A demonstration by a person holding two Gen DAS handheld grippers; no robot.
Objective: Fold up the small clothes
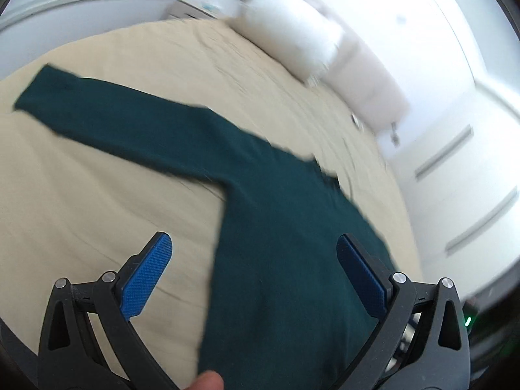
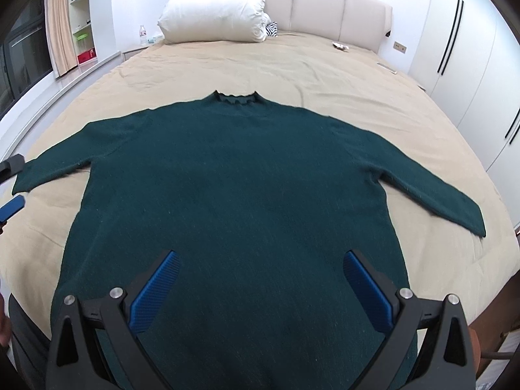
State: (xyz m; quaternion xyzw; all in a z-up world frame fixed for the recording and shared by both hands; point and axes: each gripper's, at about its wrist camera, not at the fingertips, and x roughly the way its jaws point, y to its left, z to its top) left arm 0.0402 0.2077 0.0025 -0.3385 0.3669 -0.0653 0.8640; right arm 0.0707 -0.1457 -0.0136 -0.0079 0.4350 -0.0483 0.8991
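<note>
A dark green sweater [image 2: 234,175] lies flat on the beige bed [image 2: 292,61], neck toward the headboard, both sleeves spread out to the sides. My right gripper [image 2: 260,260] hovers open above the sweater's lower body, nothing between its blue pads. In the blurred left wrist view the same sweater [image 1: 279,234] runs diagonally, its left sleeve [image 1: 97,107] stretched toward the upper left. My left gripper [image 1: 253,243] is open over the sweater's left side edge, holding nothing. The left gripper's fingers [image 2: 11,208] show at the far left of the right wrist view, near the left cuff.
A white pillow [image 2: 214,16] leans on the padded headboard [image 2: 325,3]. Small items [image 2: 339,46] lie on the bed's far right. White wardrobe doors [image 2: 461,65] stand to the right, a window ledge and shelves [image 2: 81,16] to the left. A fingertip [image 1: 204,380] shows at the bottom.
</note>
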